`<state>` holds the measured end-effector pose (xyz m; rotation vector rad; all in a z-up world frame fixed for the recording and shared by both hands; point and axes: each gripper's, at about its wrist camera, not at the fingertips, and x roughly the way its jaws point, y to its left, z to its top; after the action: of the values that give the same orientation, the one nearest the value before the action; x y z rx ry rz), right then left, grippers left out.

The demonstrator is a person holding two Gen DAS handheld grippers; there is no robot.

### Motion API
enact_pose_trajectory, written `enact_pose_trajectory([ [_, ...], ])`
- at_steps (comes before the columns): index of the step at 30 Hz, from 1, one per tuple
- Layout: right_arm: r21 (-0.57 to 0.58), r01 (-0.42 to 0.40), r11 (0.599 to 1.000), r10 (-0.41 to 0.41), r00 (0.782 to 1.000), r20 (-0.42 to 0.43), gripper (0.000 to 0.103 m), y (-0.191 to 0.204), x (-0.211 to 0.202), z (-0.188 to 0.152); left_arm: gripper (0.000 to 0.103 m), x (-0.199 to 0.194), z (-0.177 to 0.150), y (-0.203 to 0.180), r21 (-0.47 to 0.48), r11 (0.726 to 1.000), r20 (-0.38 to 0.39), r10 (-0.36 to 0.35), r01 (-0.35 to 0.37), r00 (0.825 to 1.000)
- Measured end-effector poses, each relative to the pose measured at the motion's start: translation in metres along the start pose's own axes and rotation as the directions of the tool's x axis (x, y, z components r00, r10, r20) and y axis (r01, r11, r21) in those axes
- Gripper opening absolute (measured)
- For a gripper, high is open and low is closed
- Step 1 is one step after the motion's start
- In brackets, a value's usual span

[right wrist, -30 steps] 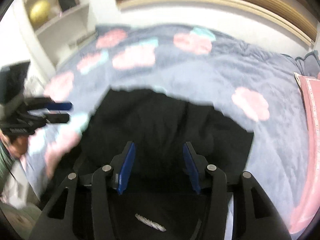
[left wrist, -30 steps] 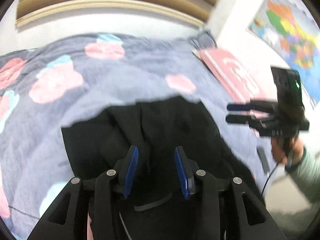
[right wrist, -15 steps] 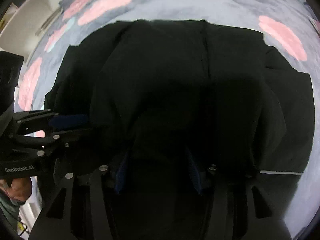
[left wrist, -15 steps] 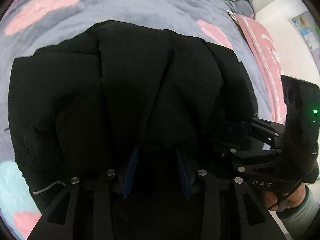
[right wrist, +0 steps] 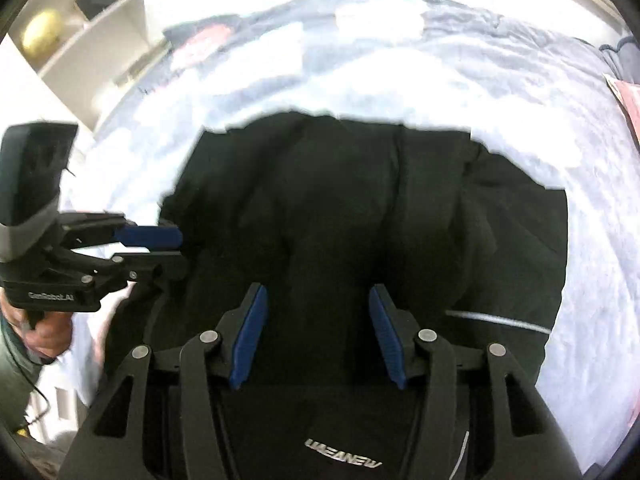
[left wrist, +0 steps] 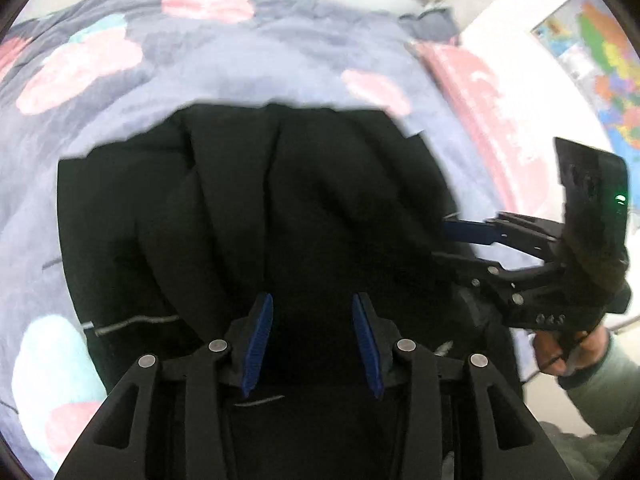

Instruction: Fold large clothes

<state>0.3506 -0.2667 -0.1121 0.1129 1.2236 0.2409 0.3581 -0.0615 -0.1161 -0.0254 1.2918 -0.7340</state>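
Garment: black jacket lies bunched on the bed, ahead of and beneath both finger pairs.
Done: roughly gathered.
Left: neat folds.
Left gripper: jaws apart, gripping nothing.
Right gripper: likewise.

The big garment is black all over, with a thin pale grey stripe near its hem and white lettering by the right gripper's blue pads. The left gripper is black too, its pads the same blue. Under it, the blanket is greyish lavender, dotted with pink and mint blotches. A pink cloth with white marks lies alongside, and a many-coloured map hangs on the white wall.
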Motion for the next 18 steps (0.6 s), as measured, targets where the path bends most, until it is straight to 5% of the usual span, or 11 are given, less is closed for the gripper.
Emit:
enact_pose_trajectory([
  [6, 0.082, -0.002, 0.997, 0.007, 0.998, -0.063, 0.055, -0.016, 0.048, -0.023, 0.044, 0.05, -0.002, 0.033, -0.124, 0.991, -0.076, 0.036, -0.045, 0.996],
  [9, 0.092, -0.002, 0.996, 0.007, 0.998, -0.056, 0.055, -0.013, 0.037, -0.022, 0.044, 0.036, -0.003, 0.011, -0.03, 0.991, -0.07, 0.129, -0.132, 0.989],
  [18, 0.159, -0.027, 0.987, 0.027, 1.0, 0.0, 0.058, -0.02, -0.031, -0.062, 0.048, -0.047, -0.055, -0.004, 0.016, 0.973, 0.003, 0.228, -0.229, 0.974],
])
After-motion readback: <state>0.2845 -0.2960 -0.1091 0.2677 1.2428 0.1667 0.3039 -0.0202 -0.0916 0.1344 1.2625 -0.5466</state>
